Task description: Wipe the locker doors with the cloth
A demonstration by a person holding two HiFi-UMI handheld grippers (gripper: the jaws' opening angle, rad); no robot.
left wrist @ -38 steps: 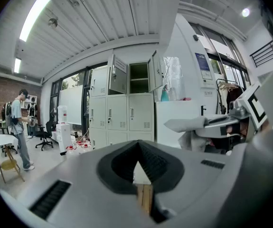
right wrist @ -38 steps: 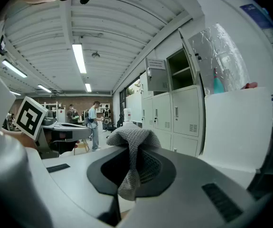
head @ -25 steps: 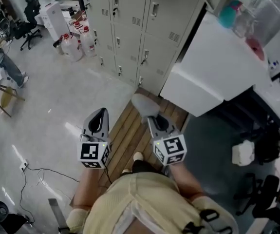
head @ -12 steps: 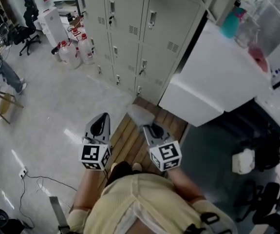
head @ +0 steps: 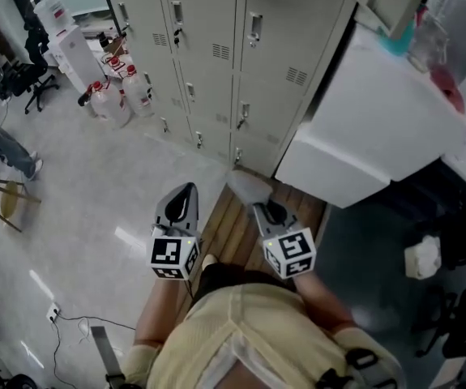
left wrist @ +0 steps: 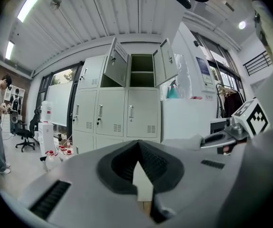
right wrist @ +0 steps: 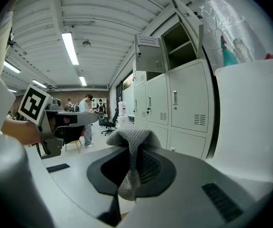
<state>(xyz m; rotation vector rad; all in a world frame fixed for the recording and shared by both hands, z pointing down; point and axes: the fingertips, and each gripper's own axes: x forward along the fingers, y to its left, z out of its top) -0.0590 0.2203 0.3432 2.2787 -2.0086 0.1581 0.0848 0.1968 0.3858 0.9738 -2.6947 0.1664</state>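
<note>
The beige-grey lockers (head: 216, 47) stand ahead, and in the left gripper view two upper doors (left wrist: 116, 65) hang open. My right gripper (head: 257, 199) is shut on a grey knitted cloth (head: 245, 186), held low over a wooden floor platform and apart from the lockers. In the right gripper view the cloth (right wrist: 132, 137) bulges out above the jaws of my right gripper (right wrist: 131, 161) and a strip hangs down between them. My left gripper (head: 185, 193) is beside it on the left, shut with nothing in it. The jaws of the left gripper (left wrist: 139, 148) meet in a closed line.
A tall white cabinet (head: 362, 112) stands right of the lockers, with a teal bottle on top. Water jugs (head: 115, 96) and a white dispenser (head: 66, 39) sit at the lockers' left end. A wooden slat platform (head: 228, 229) lies underfoot. A person (right wrist: 86, 118) stands far off, and cables trail on the floor (head: 62, 314).
The head view has moved closer to the lockers, which now fill more of the top of the frame. Both grippers keep the same pose, and the cloth stays in the right one.
</note>
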